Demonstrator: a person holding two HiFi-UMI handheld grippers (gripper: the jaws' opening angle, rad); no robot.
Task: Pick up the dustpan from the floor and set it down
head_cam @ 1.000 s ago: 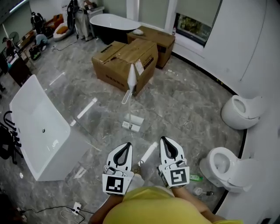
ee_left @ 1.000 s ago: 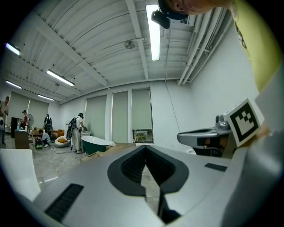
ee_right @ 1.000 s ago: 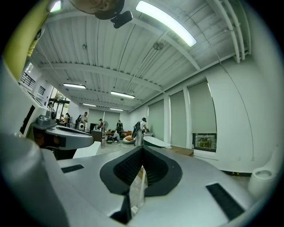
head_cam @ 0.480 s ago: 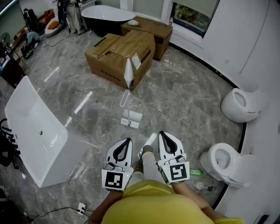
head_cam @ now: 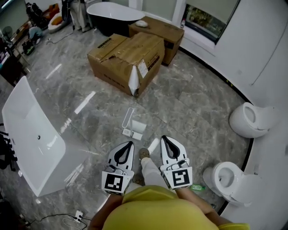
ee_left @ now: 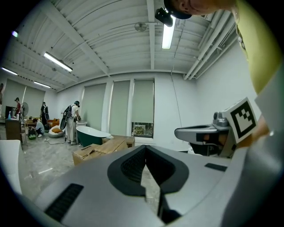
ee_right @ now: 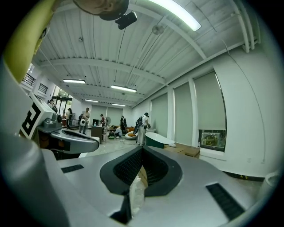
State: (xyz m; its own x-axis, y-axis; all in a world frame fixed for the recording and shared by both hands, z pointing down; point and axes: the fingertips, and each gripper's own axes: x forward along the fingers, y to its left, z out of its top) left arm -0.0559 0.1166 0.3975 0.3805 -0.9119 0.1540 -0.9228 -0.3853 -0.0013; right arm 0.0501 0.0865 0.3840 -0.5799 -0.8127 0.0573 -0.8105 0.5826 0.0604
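The white dustpan (head_cam: 134, 128) lies on the grey marble floor, its looped handle (head_cam: 128, 116) pointing away towards the cardboard boxes. My left gripper (head_cam: 131, 143) is held low, just short of the pan, with its jaws shut and nothing in them. My right gripper (head_cam: 163, 137) sits level beside it, to the right of the pan, also shut and empty. In the left gripper view the shut jaws (ee_left: 145, 146) point at the boxes, with the right gripper (ee_left: 208, 133) alongside. The right gripper view shows its shut jaws (ee_right: 142, 147). The dustpan is hidden in both gripper views.
Two cardboard boxes (head_cam: 128, 56) stand beyond the dustpan, one with a torn white flap (head_cam: 133, 81). A white bathtub (head_cam: 31, 134) is at the left, two toilets (head_cam: 252, 119) (head_cam: 229, 179) at the right. A dark tub (head_cam: 112, 13) and people are far back. My shoe (head_cam: 144, 154) is between the grippers.
Both grippers have moved forward across the floor, and the dustpan now lies closer in front of the left one. Both have stayed shut.
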